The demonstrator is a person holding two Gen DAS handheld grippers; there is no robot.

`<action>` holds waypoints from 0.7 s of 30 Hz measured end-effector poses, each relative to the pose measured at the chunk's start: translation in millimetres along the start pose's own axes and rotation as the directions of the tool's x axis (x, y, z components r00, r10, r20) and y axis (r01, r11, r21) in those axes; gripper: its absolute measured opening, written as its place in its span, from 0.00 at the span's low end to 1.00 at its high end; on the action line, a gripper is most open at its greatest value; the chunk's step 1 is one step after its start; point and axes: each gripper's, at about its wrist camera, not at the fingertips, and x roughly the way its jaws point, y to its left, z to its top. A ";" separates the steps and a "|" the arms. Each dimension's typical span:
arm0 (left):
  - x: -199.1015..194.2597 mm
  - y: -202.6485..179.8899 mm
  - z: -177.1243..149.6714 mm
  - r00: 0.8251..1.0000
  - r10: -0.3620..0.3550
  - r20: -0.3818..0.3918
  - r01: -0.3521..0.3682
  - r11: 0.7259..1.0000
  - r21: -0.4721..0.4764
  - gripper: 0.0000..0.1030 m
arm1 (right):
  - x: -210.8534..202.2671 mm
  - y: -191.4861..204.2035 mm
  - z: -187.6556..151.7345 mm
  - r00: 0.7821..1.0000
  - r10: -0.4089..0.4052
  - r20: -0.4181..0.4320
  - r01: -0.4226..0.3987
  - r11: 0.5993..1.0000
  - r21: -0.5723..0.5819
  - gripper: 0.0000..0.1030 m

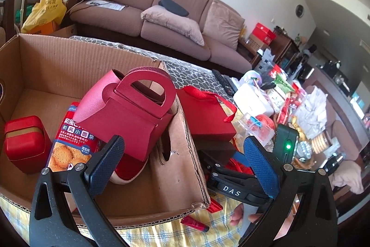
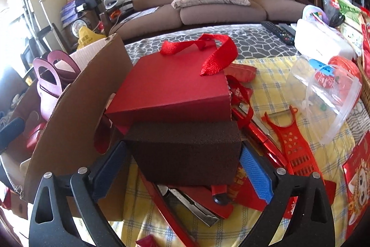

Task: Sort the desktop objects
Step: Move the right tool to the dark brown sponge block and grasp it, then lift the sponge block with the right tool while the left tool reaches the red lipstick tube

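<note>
My right gripper is shut on a dark brown block and holds it above the cluttered table, just right of the cardboard box. A red gift box with a red ribbon sits right behind the block. My left gripper is open and empty, hovering over the near right corner of the cardboard box. Inside the box are a red handled gift carton, a biscuit packet and a small red tin. The right gripper shows in the left wrist view.
The yellow checked tablecloth holds a red plastic grater, a knife, a clear plastic bag, a white box and remote controls. A small red tube lies by the box. A brown sofa stands behind.
</note>
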 end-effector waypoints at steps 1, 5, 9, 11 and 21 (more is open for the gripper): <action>-1.0 0.9 0.4 1.000 0.000 0.002 0.000 1.000 0.000 1.00 | 1.9 1.6 0.0 1.000 -0.011 -0.003 0.011 1.000 -0.011 1.00; -2.0 2.6 0.0 1.000 0.003 0.003 -0.003 1.000 0.000 1.00 | 13.4 6.7 -3.3 0.999 -0.046 -0.025 0.044 0.997 -0.058 1.00; -2.7 2.4 0.4 1.000 0.005 0.002 -0.005 1.000 -0.001 1.00 | 25.0 7.1 -6.3 0.996 -0.068 -0.051 0.064 0.995 -0.075 1.00; -3.1 2.2 0.4 1.000 0.000 0.003 0.000 1.000 0.001 1.00 | 23.8 5.6 -6.6 0.996 -0.078 -0.029 0.076 0.994 -0.083 0.96; -8.1 -21.4 -9.6 0.999 -0.045 -0.020 0.047 0.991 0.127 1.00 | -18.6 -15.8 19.6 0.997 -0.048 0.062 0.050 0.998 -0.034 0.95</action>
